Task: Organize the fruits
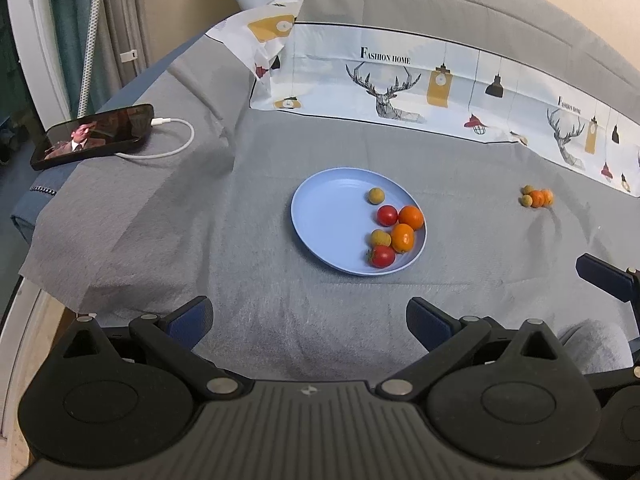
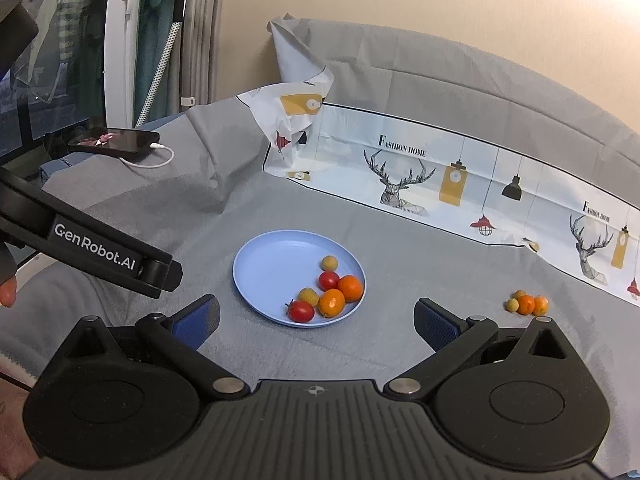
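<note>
Holding both your left gripper and right gripper wide and empty: six fruits gathered on plate; loose cluster well apart, awaiting collection

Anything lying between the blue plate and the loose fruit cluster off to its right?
Nothing: only bare grey cloth separates the blue plate from the loose fruit cluster, clearest in the right wrist view.

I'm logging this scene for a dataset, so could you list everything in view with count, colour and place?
plate: one, light blue, centre of the grey cloth
fruits on plate: six; two red, two orange, two tan; right side
loose fruits: about four, orange and tan, on cloth right of plate
phone: one, black, far left, white cable plugged in
printed sheet: white, deer pattern, behind plate
left gripper: black, open, empty
right gripper: black, open, empty
</note>
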